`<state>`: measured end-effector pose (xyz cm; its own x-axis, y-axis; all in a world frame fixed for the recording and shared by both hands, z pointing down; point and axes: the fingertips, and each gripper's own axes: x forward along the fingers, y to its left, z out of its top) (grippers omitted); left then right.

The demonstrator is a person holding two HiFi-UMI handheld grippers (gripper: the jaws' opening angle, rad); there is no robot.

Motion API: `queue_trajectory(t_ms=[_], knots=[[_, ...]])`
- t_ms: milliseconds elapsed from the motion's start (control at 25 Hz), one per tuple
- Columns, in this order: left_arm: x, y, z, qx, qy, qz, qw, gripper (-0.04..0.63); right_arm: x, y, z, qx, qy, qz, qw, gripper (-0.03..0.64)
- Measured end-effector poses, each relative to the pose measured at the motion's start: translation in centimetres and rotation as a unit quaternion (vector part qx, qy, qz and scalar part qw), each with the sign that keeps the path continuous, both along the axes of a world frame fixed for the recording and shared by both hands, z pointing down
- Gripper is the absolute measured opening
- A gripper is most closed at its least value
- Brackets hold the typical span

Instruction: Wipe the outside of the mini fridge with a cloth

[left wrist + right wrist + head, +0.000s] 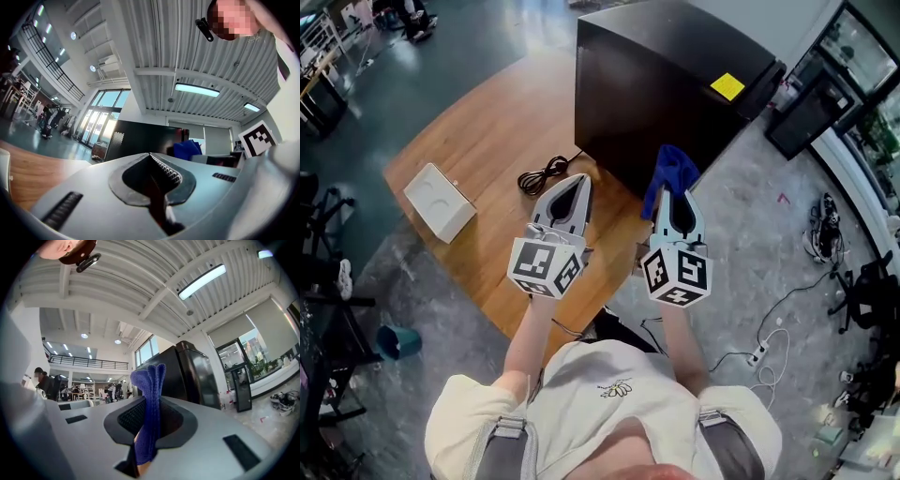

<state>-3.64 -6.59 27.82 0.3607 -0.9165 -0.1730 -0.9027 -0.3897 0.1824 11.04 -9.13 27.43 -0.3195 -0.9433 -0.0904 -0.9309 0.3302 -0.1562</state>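
— Fridge (pixel 666 84) in head view: black, at table (pixel 478 159) end; blue cloth (pixel 671 172) near its side.
— Left gripper view?
— I read left gripper (pixel 151 157) jaws together, empty.
— Right gripper view?
— I see right gripper (pixel 149 398) pinching cloth, upright.

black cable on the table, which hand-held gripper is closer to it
Left. The left hand-held gripper ends right beside the coiled black cable; the right hand-held gripper, shut on the blue cloth, is farther off, by the mini fridge.
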Motion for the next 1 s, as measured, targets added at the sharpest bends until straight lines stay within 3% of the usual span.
queue_trajectory(t_ms=[280,440,600,1000], knots=[[-1.6,-2.8,1.3,0.001,-0.030,-0.015,0.9994,0.005,-8.4,-8.3,-6.2,0.083,0.013,-0.033,0.996,0.061],[-4.2,-3.3,1.7,0.001,-0.059,-0.043,0.9973,0.005,-13.4,-12.9,-8.6,0.122,0.052,-0.003,0.991,0.061],[-8.0,-3.4,1.3,0.010,-0.074,-0.060,0.9954,0.005,-18.1,-16.9,-10.3,0.126,0.044,0.009,0.991,0.061],[-15.7,-3.6,3.3,-0.011,-0.035,-0.110,0.9933,0.005,-23.7,-23.3,-11.4,0.119,0.057,0.064,0.989,0.061]])
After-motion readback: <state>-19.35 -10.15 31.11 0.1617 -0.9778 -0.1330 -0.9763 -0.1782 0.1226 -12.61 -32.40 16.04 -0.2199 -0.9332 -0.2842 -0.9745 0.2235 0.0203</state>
